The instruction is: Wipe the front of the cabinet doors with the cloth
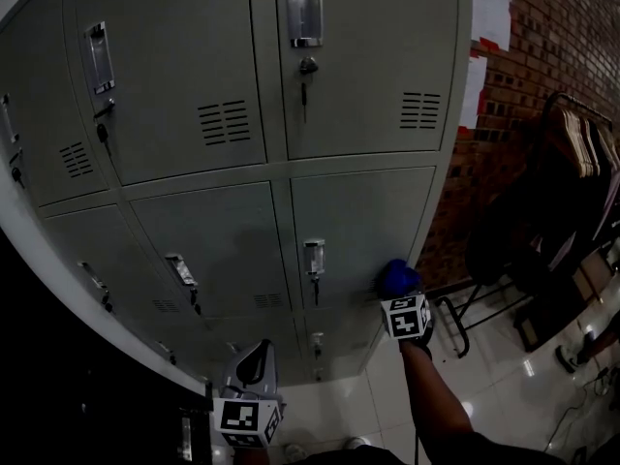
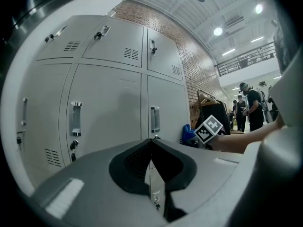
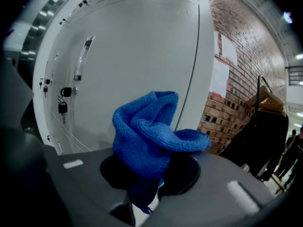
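My right claw (image 3: 150, 186) pinches the blue cloth (image 3: 147, 131) near the right edge of a lower cabinet door (image 1: 358, 231); I cannot confirm contact. My left claw (image 2: 151, 142) hangs closed, empty. I judge this the wiping step: next, press in and sweep across.

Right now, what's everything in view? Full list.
locker doors: at least six, grey, stacked rows filling the frame
door handles: one per door, metal
cloth: one, blue, bunched in the right claw
brick wall: one, red-brown, right of the lockers
paper sheets: two, white, on the brick wall
clothes rack: one, dark garments, far right
floor: glossy pale tile
people: a few, dark clothes, far background
left claw: shut, empty, low before the lockers
right claw: shut on the cloth, by the right-hand door
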Motion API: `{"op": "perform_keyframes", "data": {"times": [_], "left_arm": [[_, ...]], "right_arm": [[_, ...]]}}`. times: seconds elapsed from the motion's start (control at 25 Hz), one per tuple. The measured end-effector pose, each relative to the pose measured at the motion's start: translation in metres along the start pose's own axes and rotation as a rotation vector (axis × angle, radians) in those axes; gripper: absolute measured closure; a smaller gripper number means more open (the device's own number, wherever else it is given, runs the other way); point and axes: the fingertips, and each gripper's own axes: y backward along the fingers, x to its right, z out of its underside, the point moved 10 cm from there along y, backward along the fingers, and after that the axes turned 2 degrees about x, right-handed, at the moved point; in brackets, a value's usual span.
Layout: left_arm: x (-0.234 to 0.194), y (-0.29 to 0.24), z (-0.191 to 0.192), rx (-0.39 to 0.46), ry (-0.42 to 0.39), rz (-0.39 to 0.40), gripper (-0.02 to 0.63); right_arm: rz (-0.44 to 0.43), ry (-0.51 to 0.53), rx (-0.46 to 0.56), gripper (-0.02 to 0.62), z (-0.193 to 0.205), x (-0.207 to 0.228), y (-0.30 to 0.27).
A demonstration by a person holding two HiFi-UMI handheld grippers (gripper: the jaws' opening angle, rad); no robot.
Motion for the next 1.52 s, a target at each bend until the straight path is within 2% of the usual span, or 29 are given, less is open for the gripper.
{"op": "perform_keyframes", "data": {"times": [0.12, 0.28, 0.44, 0.8, 1.08, 1.32, 1.52], "left_arm": [[-0.001, 0.001, 0.003, 0.001, -0.001, 0.005, 0.595], [-0.002, 0.004, 0.001, 0.003, -0.006, 0.002, 0.595], [-0.005, 0.011, -0.004, 0.012, -0.014, -0.009, 0.595], [-0.017, 0.023, -0.003, 0.020, -0.022, -0.043, 0.595], [-0.025, 0.028, -0.002, 0.021, -0.016, -0.063, 0.595], [-0.031, 0.031, -0.006, 0.029, 0.031, -0.062, 0.595], [-0.037, 0.030, 0.000, 0.040, 0.053, -0.057, 0.595]], "right_arm": [[-0.047, -0.039, 0.009, 0.500, -0.002, -0.011, 0.000], [-0.151, -0.009, 0.012, 0.500, -0.008, -0.035, -0.003], [-0.198, -0.009, 0.017, 0.499, -0.011, -0.055, -0.004], [-0.365, 0.044, 0.025, 0.502, -0.020, -0.108, -0.011], [-0.428, 0.076, 0.020, 0.505, -0.025, -0.134, -0.015], [-0.496, 0.108, 0.055, 0.505, -0.032, -0.152, -0.015], [-0.499, 0.042, 0.054, 0.505, -0.028, -0.145, 0.004]]}}
